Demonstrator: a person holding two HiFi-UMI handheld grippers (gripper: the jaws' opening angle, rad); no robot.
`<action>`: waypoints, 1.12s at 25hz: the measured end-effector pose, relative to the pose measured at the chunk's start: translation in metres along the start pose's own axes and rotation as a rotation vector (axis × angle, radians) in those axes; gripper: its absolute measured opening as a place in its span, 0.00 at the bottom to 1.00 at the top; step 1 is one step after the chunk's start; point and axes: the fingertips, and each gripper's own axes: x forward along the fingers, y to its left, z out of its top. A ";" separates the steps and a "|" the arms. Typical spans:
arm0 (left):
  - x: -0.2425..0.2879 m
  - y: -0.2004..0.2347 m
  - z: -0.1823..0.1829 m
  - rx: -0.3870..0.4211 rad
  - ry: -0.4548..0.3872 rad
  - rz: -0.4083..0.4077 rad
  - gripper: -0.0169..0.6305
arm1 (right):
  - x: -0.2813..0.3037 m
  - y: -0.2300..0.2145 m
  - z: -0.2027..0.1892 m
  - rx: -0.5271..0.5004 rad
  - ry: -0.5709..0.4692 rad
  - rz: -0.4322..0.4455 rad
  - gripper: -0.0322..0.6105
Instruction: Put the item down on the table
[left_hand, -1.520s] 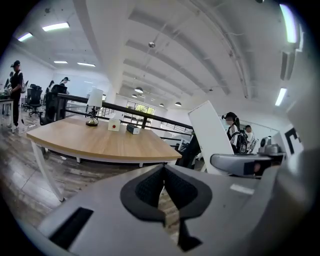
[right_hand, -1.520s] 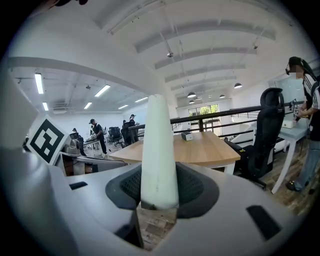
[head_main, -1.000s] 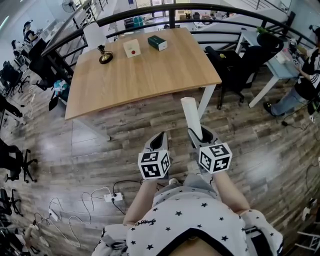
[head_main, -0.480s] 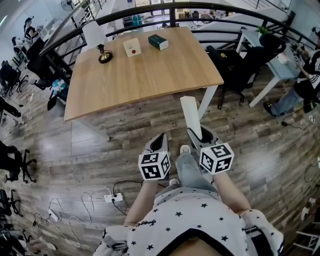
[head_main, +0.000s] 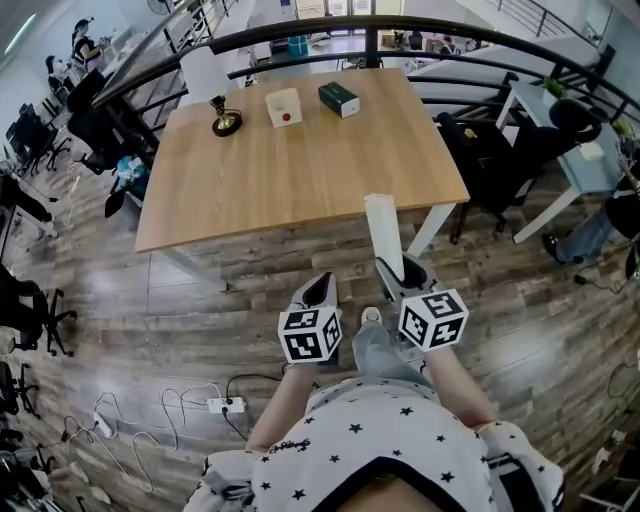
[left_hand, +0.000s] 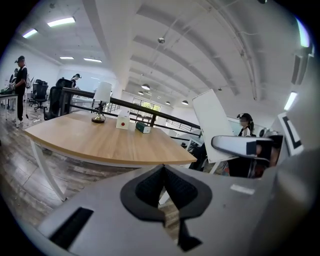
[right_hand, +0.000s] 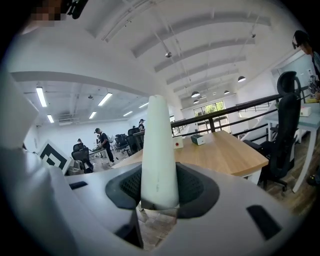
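A wood-plank floor (head_main: 200, 290) spreads under and ahead of both my grippers. Straight ahead stands a large wooden table (head_main: 300, 170). Its near edge runs across in front of the jaws, and its near right corner lies ahead and a little right of my right gripper (head_main: 398, 272). A white table leg (head_main: 425, 232) drops from that corner.

Behind the table's far edge curves a dark railing (head_main: 300, 35). Right of my right gripper, beside the table's right edge, sit black office chairs (head_main: 500, 150), and further right a white desk (head_main: 590, 170).

Three small things line the table's far side, all well apart from my tools: a lamp (head_main: 212, 95) with a white shade at far left, a white box (head_main: 284, 106) with a red dot, and a dark green box (head_main: 339, 98). On the floor behind and left of my left gripper (head_main: 320, 285) lies a white power strip (head_main: 222, 405) with cables.

The near half of the tabletop is bare wood, open from edge to edge.

My right gripper is clenched on the white item (head_main: 383, 230), a tall pale piece that rises out of the jaws and leans toward the table, held above the floor. My left gripper, just beside it on the left, has its jaws pressed together on nothing.
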 end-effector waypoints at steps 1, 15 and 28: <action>0.007 0.003 0.006 -0.002 -0.002 0.002 0.04 | 0.008 -0.004 0.005 -0.001 0.000 0.003 0.28; 0.117 0.021 0.082 -0.036 -0.023 0.040 0.04 | 0.105 -0.085 0.071 -0.014 -0.006 0.048 0.28; 0.205 0.015 0.114 -0.049 -0.029 0.074 0.04 | 0.164 -0.161 0.097 -0.017 0.008 0.092 0.28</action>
